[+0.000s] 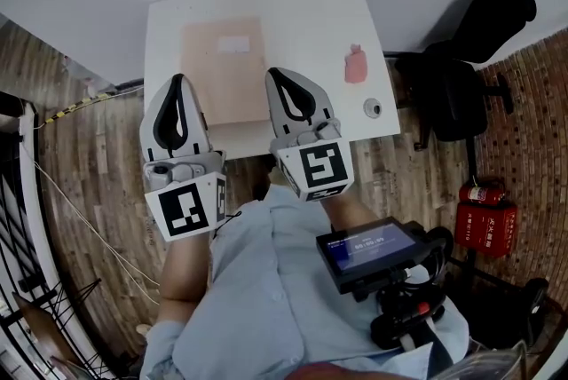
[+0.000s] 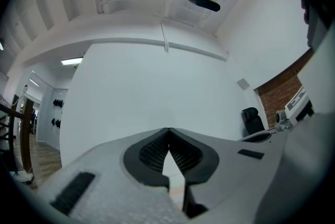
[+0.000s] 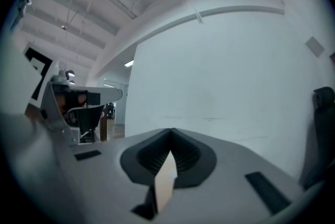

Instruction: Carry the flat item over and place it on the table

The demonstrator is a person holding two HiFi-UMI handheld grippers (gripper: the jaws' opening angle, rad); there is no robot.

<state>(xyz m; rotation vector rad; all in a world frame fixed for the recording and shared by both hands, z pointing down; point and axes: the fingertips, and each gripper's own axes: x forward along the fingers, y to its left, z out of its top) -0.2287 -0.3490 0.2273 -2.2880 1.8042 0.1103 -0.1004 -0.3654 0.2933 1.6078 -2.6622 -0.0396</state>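
Both grippers are clenched on nothing. Our left gripper (image 1: 178,79) and right gripper (image 1: 274,73) each have their jaws pressed tip to tip, with bare white wall (image 2: 157,87) ahead of them. From above we see the peach flat item (image 1: 222,67) lying flat on the white table (image 1: 302,14), towards its left side. Our left gripper sits at the flat item's near left edge, and our right overlaps its near right corner. A small pink object (image 1: 355,65) rests well apart, to the right.
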